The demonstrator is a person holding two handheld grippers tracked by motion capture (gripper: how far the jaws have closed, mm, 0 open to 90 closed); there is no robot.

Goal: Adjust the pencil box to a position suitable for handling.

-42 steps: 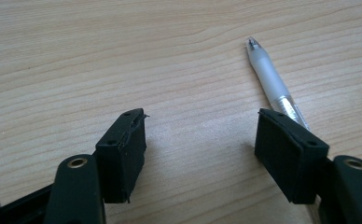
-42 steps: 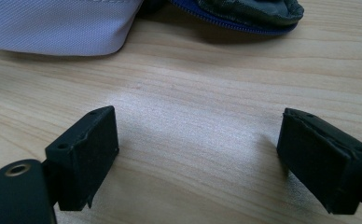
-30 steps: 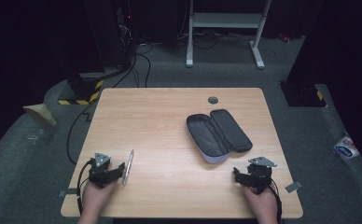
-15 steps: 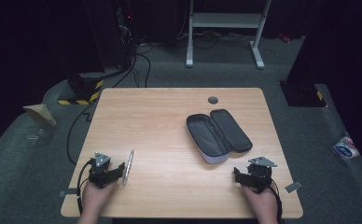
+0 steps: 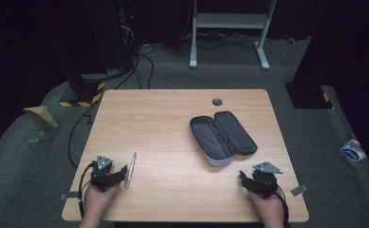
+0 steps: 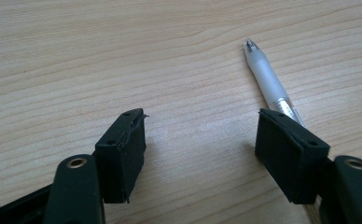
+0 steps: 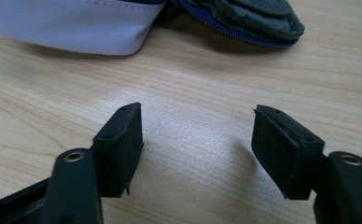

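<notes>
One pen, frosted barrel with clear tip, flat on wooden table at 7 o'clock beside left gripper, jaws apart. One open grey pencil case at 3 o'clock. Right gripper at 5 o'clock, jaws apart, empty

we lose the pen's lower end behind the left gripper's right jaw | the pencil case is cut off by the right gripper view's top edge | from above, we cannot read the label on the packet on the floor
</notes>
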